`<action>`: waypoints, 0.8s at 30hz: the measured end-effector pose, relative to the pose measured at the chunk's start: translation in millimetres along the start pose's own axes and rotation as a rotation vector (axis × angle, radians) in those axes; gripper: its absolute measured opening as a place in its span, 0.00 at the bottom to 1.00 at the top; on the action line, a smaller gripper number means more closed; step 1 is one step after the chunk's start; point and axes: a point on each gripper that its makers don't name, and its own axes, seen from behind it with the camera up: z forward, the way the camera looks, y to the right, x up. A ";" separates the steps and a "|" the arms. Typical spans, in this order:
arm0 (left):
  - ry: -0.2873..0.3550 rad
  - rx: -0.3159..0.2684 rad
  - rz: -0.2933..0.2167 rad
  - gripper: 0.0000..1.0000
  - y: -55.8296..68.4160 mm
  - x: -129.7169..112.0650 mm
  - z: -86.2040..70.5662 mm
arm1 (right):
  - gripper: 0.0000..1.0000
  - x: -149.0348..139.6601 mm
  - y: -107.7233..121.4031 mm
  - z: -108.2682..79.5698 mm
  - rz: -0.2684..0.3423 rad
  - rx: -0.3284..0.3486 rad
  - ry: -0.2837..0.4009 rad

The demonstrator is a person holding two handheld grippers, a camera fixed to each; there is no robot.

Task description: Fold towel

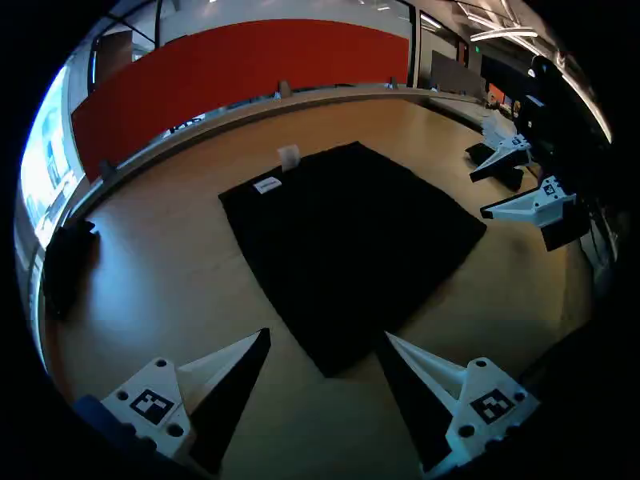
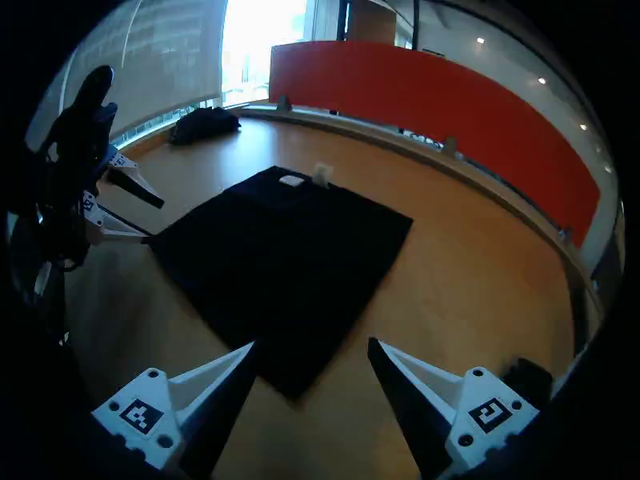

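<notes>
A black towel (image 1: 352, 248) lies spread flat on the wooden table (image 1: 160, 264), with a small white label (image 1: 267, 186) near its far corner. My left gripper (image 1: 328, 340) is open just above the table, and the towel's near corner reaches in between its fingers without being held. In the right gripper view the towel (image 2: 288, 256) stretches away from my right gripper (image 2: 312, 344), which is open at another corner. Each gripper also appears across the cloth: the right gripper (image 1: 478, 196) at its right edge, the left gripper (image 2: 155, 222) at its left corner.
A small white object (image 1: 289, 156) stands just beyond the towel's far corner. A black bag (image 1: 68, 256) sits at the table's edge by the window. A red partition (image 1: 240, 72) runs along the back. Bare wood (image 2: 480, 272) surrounds the towel.
</notes>
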 end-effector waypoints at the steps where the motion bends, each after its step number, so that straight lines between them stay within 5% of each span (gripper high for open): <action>1: -0.008 -0.003 0.003 0.95 1.0 -2.7 1.3 | 1.00 -3.7 -0.7 0.7 -0.002 0.002 -0.008; 13: -0.064 -0.022 -0.020 0.95 7.9 -20.7 10.3 | 0.96 -28.8 -9.1 6.9 -0.028 0.037 -0.069; 24: -0.091 -0.023 -0.016 0.87 10.3 -26.1 10.5 | 0.77 -39.2 -9.8 8.3 -0.018 0.056 -0.097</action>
